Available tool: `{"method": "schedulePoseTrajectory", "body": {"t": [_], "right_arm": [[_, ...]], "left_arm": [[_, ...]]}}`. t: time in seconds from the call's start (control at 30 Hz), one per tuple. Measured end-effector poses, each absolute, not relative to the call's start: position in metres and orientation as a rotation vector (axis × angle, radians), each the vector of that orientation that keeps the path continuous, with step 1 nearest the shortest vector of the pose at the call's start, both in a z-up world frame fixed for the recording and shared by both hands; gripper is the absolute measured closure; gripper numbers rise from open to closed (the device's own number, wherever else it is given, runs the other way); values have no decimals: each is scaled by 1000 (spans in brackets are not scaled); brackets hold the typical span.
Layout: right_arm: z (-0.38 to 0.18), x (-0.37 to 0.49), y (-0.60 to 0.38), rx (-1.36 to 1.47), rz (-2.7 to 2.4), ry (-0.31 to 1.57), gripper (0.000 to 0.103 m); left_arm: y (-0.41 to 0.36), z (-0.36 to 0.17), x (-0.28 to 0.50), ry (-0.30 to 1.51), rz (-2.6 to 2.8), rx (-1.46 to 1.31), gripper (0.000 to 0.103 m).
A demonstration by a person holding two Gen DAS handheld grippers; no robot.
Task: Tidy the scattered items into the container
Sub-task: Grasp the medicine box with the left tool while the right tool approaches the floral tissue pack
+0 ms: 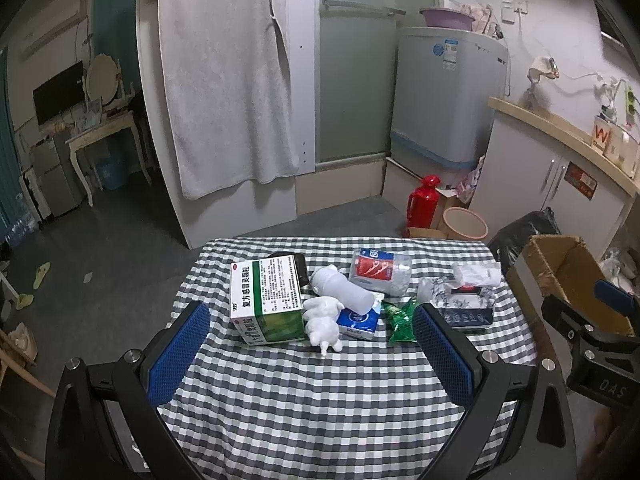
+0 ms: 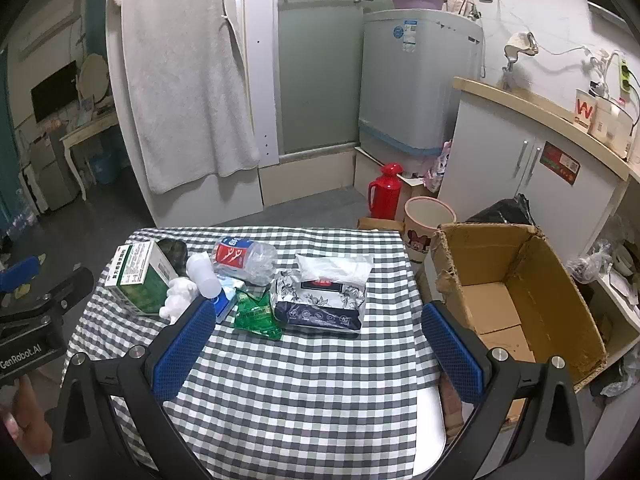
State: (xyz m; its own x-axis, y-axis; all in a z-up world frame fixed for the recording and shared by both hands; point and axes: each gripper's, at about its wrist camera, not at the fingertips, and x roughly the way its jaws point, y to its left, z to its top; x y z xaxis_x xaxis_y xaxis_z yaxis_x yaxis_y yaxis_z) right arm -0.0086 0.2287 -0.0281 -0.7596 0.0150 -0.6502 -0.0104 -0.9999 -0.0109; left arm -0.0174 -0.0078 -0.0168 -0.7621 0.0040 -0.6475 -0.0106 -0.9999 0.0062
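Both my grippers, left gripper (image 1: 312,354) and right gripper (image 2: 318,344), hang wide apart, empty. The tissue pack (image 2: 320,298) lies crosswise near the table's right edge, nearest my right; the cardboard box (image 2: 516,300) sits just beyond.

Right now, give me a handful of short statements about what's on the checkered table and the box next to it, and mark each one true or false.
1. Both grippers are open and hold nothing. True: the left gripper and the right gripper stand wide above the tablecloth.
2. The cardboard box already contains the tissue pack. False: the tissue pack lies on the table, and no item shows in the box.
3. The green sachet lies beside the tissue pack. True.
4. The white bottle stands upright. False: it lies on its side.
5. The medicine box is red. False: it is green and white.
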Motion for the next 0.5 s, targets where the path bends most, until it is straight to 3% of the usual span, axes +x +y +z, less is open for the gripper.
{"method": "schedulePoseTrajectory", "body": {"t": [0.5], "right_arm": [[-62, -40, 219, -1163, 2942, -34, 0]], "left_arm": [[-28, -60, -48, 15, 2940, -1208, 0]]}}
